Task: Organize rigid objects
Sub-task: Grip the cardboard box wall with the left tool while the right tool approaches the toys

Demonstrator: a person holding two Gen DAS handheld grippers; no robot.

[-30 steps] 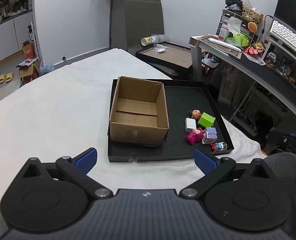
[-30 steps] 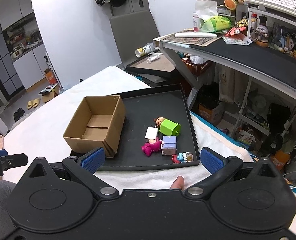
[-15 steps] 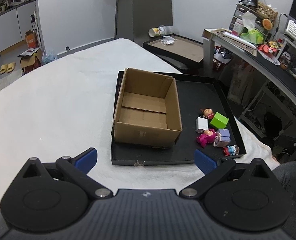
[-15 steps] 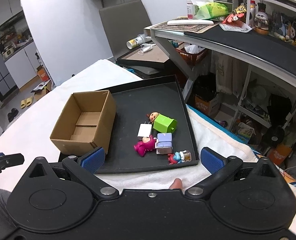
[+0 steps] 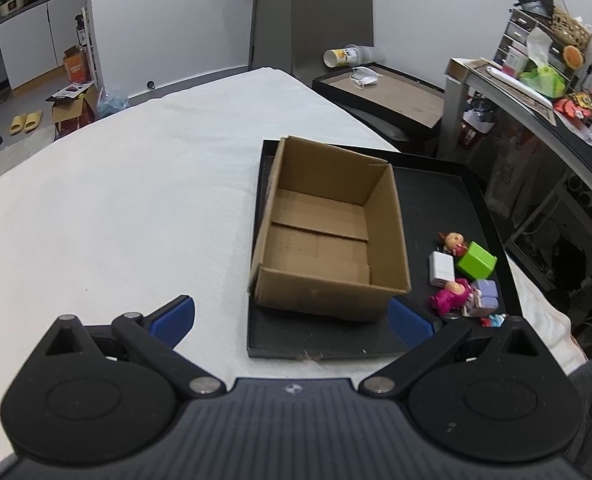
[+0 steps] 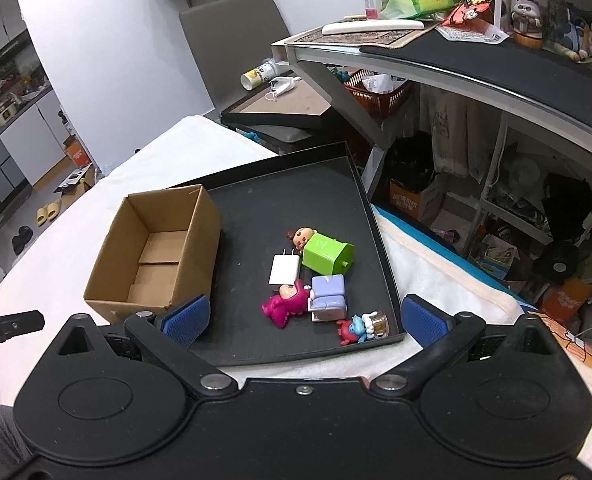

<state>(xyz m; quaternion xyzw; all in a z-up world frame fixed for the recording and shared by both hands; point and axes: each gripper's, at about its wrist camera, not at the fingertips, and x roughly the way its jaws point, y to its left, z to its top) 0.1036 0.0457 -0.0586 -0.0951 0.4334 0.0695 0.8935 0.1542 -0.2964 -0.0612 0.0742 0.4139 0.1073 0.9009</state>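
An empty open cardboard box (image 5: 327, 236) (image 6: 156, 252) stands on the left of a black tray (image 5: 435, 200) (image 6: 280, 200). Small objects lie on the tray's right: a green block (image 6: 327, 253) (image 5: 476, 260), a white charger (image 6: 284, 270) (image 5: 441, 268), a pink figure (image 6: 286, 305) (image 5: 449, 295), a lilac block (image 6: 327, 297), a doll head (image 6: 300, 236) and a small blue-red figure (image 6: 357, 326). My left gripper (image 5: 292, 318) is open and empty, just short of the box's near wall. My right gripper (image 6: 303, 316) is open and empty, above the tray's near edge by the toys.
The tray lies on a white cloth-covered surface (image 5: 136, 200). A cluttered desk (image 6: 455, 60) stands to the right, with storage below. A second tray (image 6: 280, 106) and a grey chair (image 5: 311, 20) are at the back.
Both grippers have moved forward and down toward the tray. The left view has shifted left, so the box sits further right in it. Both stay open.
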